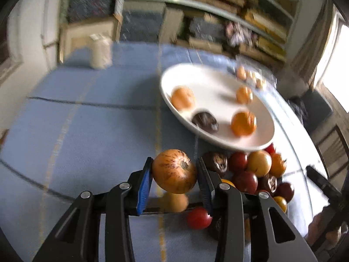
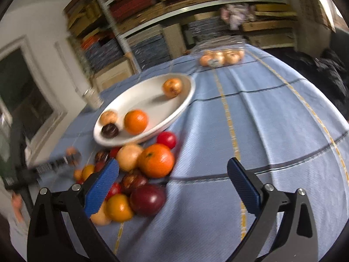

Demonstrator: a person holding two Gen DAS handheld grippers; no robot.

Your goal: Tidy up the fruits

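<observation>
My left gripper point(image 1: 174, 172) is shut on a yellow-orange speckled fruit point(image 1: 174, 171), held a little above the blue cloth. Just right of it lies a pile of fruits point(image 1: 255, 172): red, dark purple, yellow and orange ones. Beyond stands a white plate point(image 1: 209, 83) with two pale orange fruits, one orange and one dark fruit in it. In the right wrist view my right gripper point(image 2: 172, 172) stands open over the same pile point(image 2: 139, 179), its left finger above the fruits, with a big orange point(image 2: 156, 160) ahead and nothing between the pads. The white plate point(image 2: 152, 100) lies behind the pile.
A clear plastic box of pale fruits point(image 2: 220, 57) sits at the far side of the blue-clothed table point(image 2: 272, 120). A pale jar point(image 1: 100, 51) stands at the far left. Shelves stacked with boards fill the back wall. A person's hand point(image 1: 322, 231) shows at the right edge.
</observation>
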